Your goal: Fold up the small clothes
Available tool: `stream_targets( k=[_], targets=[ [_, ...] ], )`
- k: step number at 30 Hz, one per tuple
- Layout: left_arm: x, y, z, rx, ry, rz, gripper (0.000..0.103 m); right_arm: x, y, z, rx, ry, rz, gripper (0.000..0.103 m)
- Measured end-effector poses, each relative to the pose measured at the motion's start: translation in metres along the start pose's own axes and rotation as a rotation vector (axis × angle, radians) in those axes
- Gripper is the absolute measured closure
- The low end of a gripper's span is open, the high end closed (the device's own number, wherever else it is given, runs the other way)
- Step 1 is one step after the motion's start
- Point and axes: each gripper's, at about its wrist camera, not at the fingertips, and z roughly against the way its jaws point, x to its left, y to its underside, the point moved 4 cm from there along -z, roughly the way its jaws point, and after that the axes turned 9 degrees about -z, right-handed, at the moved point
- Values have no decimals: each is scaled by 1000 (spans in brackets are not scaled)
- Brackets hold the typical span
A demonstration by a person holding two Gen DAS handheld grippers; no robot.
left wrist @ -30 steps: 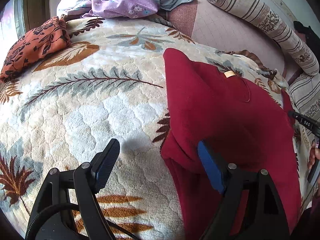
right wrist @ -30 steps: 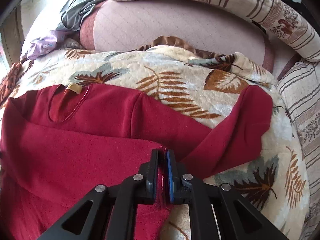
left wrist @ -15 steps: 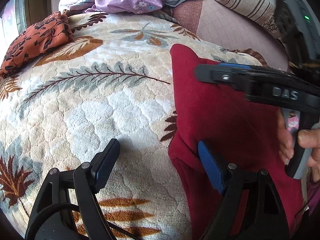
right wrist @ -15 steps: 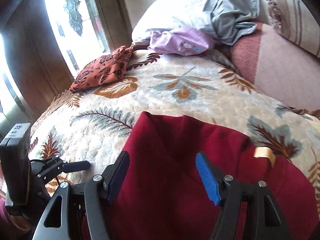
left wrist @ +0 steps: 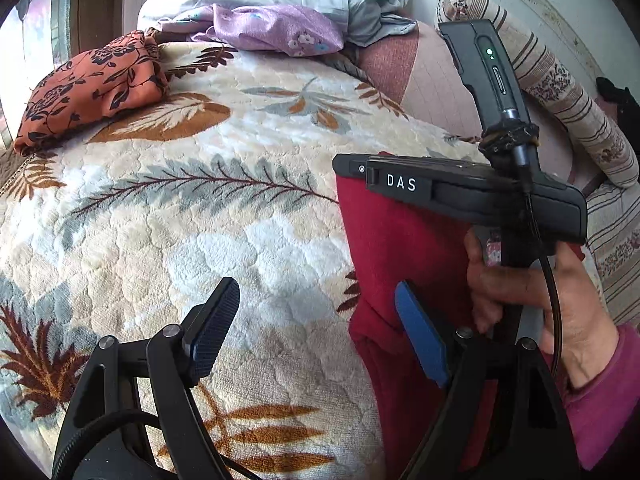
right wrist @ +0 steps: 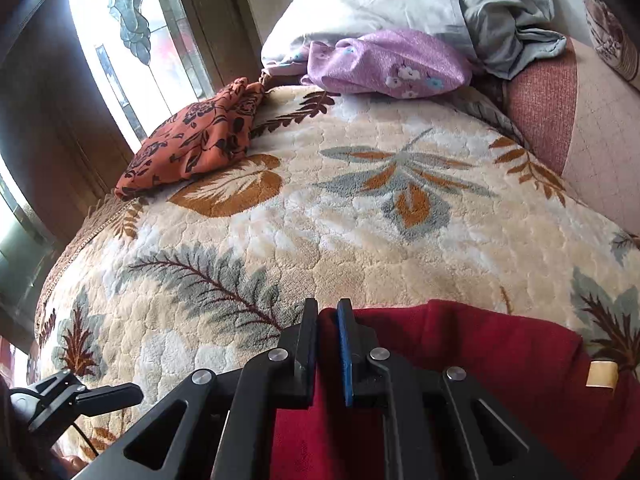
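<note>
Two grippers work one red garment on the leaf-patterned blanket; the garment lies at the right of the blanket in the left wrist view, already partly doubled over, its edge running toward the lower frame; the left gripper is released, jaws spread wide, its black pad over bare blanket and its blue pad against the garment's left edge; it grips nothing; the right gripper is clenched on a fold of the red cloth at the garment's far left corner, a tan label visible to the right; recommended procedure, as a judgement: hold the right pinch firm and carry the corner level, so the fold line stays straight; bring the left gripper onto the near edge before pulling, since one-sided tension is likely to skew the cloth; the plush blanket will probably drag on the knit, so lift rather than slide; keep clear of the orange cloth and purple cloth at the far side
</note>
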Motion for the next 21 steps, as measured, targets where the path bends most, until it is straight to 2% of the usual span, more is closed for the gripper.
stream_targets(
  k=[1,3,5,6,7,8,10,12,13,16,18,21],
  targets=[
    [-2,-1,1,-4,6,-5,22,1,2,0,-4,11,-2,94],
    [-8,-1,1,-11,14,-20,22,-5,6,19,-9,-32,-48,94],
    [-15,-1,-2,-5,27,-33,22,-15,10,45,-25,-44,-74,82],
    [-18,-2,-4,-2,31,-39,22,-21,13,59,-35,-31,-74,59],
    [-21,-1,-5,-2,34,-48,22,-29,18,73,-51,-11,-70,41],
    [-24,-1,-6,-3,31,-58,22,-37,25,88,-72,19,-64,38],
    [-28,-2,-9,1,21,-73,22,-53,43,110,-83,64,-53,38],
    [-28,0,-17,23,6,-72,22,-69,65,121,-55,116,-56,39],
    [-26,1,-22,34,-3,-64,22,-75,75,123,-49,131,-61,46],
    [-22,5,-38,78,-46,-54,22,-89,101,109,4,174,-80,57],
    [-22,6,-39,67,-61,-64,22,-95,106,92,20,208,-100,60],
    [-23,6,-37,68,-69,-77,22,-96,100,83,-39,335,-21,60]
  ],
)
